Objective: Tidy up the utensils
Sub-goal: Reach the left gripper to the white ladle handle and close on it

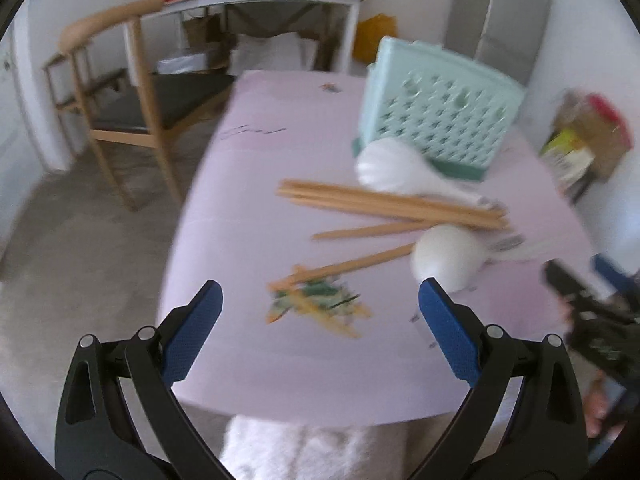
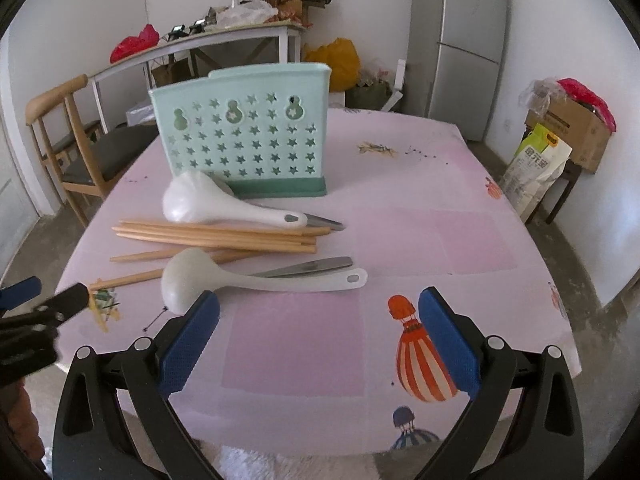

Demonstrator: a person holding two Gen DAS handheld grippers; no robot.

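A mint-green utensil holder (image 2: 244,136) with star cut-outs stands upright on the pink table (image 2: 420,216); the blurred left wrist view shows the holder (image 1: 436,112) too. In front of it lie two white rice spoons (image 2: 224,206) (image 2: 240,276), several wooden chopsticks (image 2: 216,234) and two metal handles (image 2: 308,266). My right gripper (image 2: 319,308) is open just short of the near spoon, with nothing between its fingers. My left gripper (image 1: 320,300) is open over the table's left part, near the chopsticks (image 1: 384,204) and the near spoon (image 1: 448,260), gripping nothing.
A wooden chair (image 2: 68,140) stands left of the table. A white side table (image 2: 224,40) with clutter is against the back wall. A grey fridge (image 2: 460,44) and a cardboard box (image 2: 572,128) with bags are on the right. The table's front edge is close.
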